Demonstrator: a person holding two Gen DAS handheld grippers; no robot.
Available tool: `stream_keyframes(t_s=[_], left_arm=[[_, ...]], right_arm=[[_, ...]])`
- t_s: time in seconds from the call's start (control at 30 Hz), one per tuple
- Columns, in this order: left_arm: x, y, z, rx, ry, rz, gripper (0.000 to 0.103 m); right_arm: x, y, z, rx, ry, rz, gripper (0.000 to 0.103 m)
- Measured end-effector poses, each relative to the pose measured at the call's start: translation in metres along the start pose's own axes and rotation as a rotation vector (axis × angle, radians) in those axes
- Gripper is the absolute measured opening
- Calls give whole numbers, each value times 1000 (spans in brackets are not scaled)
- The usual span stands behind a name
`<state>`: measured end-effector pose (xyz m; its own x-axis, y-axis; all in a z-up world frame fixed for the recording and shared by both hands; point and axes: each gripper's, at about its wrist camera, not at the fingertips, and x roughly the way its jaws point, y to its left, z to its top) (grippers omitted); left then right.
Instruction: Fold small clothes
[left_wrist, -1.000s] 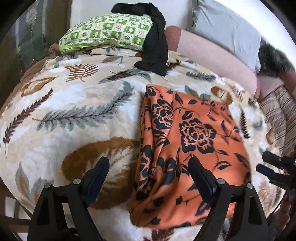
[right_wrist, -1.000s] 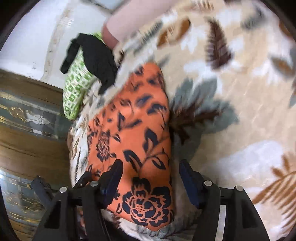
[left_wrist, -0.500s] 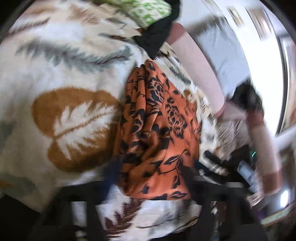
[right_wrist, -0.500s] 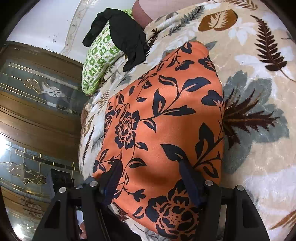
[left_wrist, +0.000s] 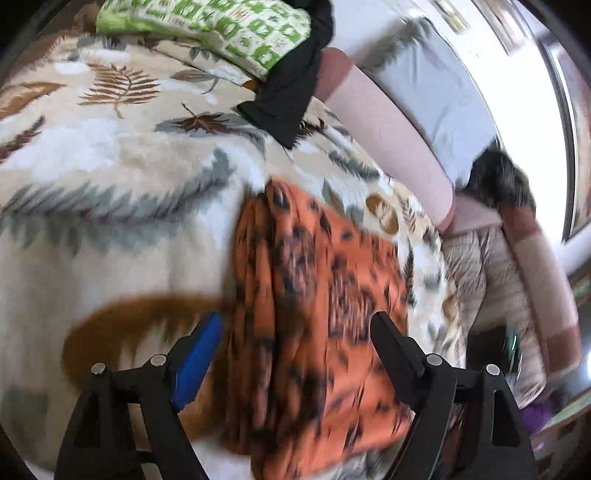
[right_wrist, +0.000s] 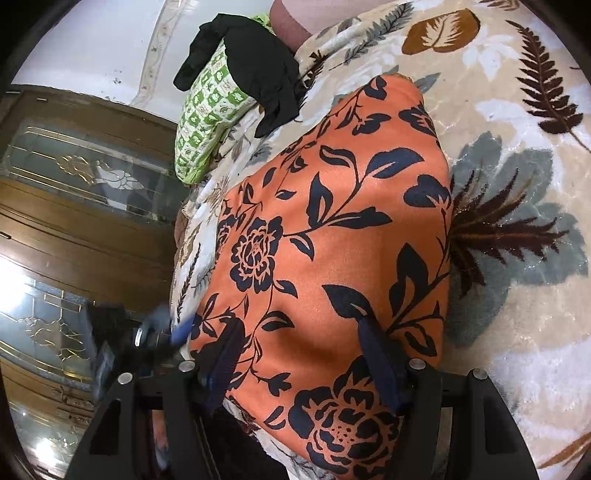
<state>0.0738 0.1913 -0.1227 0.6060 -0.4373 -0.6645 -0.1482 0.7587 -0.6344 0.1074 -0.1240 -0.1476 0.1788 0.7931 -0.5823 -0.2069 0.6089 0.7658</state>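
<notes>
An orange garment with dark blue flowers (left_wrist: 325, 302) lies folded on the leaf-patterned blanket (left_wrist: 110, 177). My left gripper (left_wrist: 295, 350) hovers over its near left part; the jaws are opening, with the cloth below and between the blue-padded fingers (left_wrist: 199, 354), which do not press on it. The picture is motion-blurred. In the right wrist view the same garment (right_wrist: 332, 221) fills the middle, and my right gripper (right_wrist: 301, 356) stands open low over its near edge, fingers spread across the cloth. The left gripper shows there as a blur (right_wrist: 159, 332) at the garment's left corner.
A green-checked pillow (left_wrist: 221, 29) with a black garment (left_wrist: 291, 92) draped over it lies at the far side. A pink bolster (left_wrist: 388, 129) and a grey pillow (left_wrist: 424, 85) line the right. A wooden cabinet with glass panels (right_wrist: 74, 221) stands past the bed's edge.
The left wrist view swung sideways and back and is blurred. The right gripper dropped closer over the orange garment early on, then held still. The garment has kept its place.
</notes>
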Motion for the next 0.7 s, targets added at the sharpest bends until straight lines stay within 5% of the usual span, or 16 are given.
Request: stream_keyframes(t_s=[0.13, 0.2, 0.3, 0.4, 0.47, 0.5, 0.7], left_arm=[[41, 8, 25, -16, 86, 8, 81], [71, 18, 31, -44, 158, 28, 52], [68, 18, 34, -63, 137, -17, 28], [52, -11, 24, 116, 42, 22, 26], [75, 15, 23, 37, 129, 44, 33], [77, 24, 25, -8, 130, -3, 35], [52, -8, 29, 128, 70, -5, 54]], right_arm=[[0, -4, 1, 6, 6, 22, 68], [0, -4, 1, 2, 11, 28, 68], [-1, -6, 1, -2, 15, 46, 68], [-1, -9, 2, 0, 17, 57, 68], [0, -10, 3, -5, 20, 62, 68], [0, -11, 3, -1, 22, 72, 68], [-16, 3, 12, -20, 46, 55, 68]])
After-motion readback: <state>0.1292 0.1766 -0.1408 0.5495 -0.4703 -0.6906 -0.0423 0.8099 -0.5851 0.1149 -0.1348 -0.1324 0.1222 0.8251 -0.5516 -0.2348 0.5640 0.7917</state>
